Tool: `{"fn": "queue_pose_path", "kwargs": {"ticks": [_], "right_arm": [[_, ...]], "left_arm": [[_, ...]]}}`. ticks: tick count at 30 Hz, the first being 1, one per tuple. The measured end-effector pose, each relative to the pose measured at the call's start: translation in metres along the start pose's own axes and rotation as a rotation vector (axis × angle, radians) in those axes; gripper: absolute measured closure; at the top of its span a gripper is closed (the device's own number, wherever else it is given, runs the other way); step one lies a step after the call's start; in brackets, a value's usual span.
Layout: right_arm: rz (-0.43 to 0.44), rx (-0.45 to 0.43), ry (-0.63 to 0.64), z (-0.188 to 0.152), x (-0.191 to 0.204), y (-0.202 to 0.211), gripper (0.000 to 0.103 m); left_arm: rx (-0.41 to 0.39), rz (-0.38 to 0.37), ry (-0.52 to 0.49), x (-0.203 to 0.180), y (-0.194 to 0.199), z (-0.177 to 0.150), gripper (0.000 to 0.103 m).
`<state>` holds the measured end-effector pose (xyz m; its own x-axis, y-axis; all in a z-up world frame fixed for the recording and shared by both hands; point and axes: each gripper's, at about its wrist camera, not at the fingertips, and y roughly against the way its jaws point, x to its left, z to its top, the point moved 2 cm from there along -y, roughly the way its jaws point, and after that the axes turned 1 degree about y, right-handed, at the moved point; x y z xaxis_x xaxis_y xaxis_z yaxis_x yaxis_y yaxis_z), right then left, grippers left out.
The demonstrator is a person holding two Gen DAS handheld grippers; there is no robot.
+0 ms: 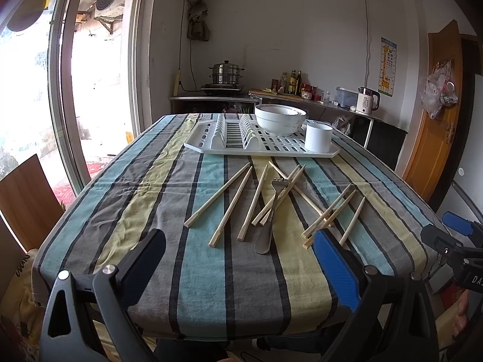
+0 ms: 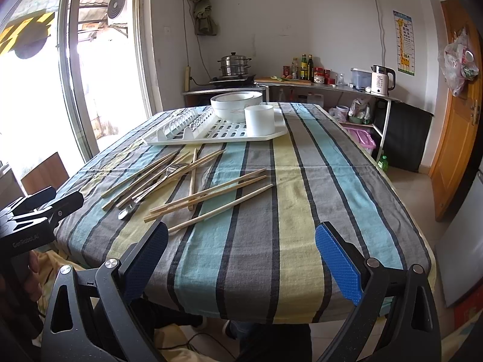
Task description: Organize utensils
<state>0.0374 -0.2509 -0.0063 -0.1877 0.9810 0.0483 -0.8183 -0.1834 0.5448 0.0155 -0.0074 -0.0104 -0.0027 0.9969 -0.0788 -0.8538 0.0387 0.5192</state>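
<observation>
Opening step, nothing grasped. Chopsticks (image 1: 229, 202) and a fork (image 1: 270, 211) lie scattered mid-table on the striped cloth (image 1: 205, 271), short of the white rack (image 1: 262, 147) holding a cup (image 1: 317, 137). Left gripper (image 1: 238, 268) and right gripper (image 2: 241, 267) hover at the near edge, jaws wide, empty. The next move probably calls for reaching forward to one utensil.

Left gripper (image 1: 240, 259) wide open, fingers spread far apart, nothing between them, held low and pointing forward. Right gripper (image 2: 241, 253) same state – jaws fully apart, empty, level and facing forward. Each shows at the edge of the other's view – the two side by side, apart, not touching.
</observation>
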Motion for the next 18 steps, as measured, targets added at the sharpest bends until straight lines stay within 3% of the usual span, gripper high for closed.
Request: {"fn": "queue_pose_path", "kwargs": {"ticks": [18], "right_arm": [[-0.002,-0.004,-0.002,0.0034,-0.0029,0.0029,0.005]], "left_arm": [[0.003,-0.008,0.002,-0.0016,0.0016,0.0012,0.003]]}}
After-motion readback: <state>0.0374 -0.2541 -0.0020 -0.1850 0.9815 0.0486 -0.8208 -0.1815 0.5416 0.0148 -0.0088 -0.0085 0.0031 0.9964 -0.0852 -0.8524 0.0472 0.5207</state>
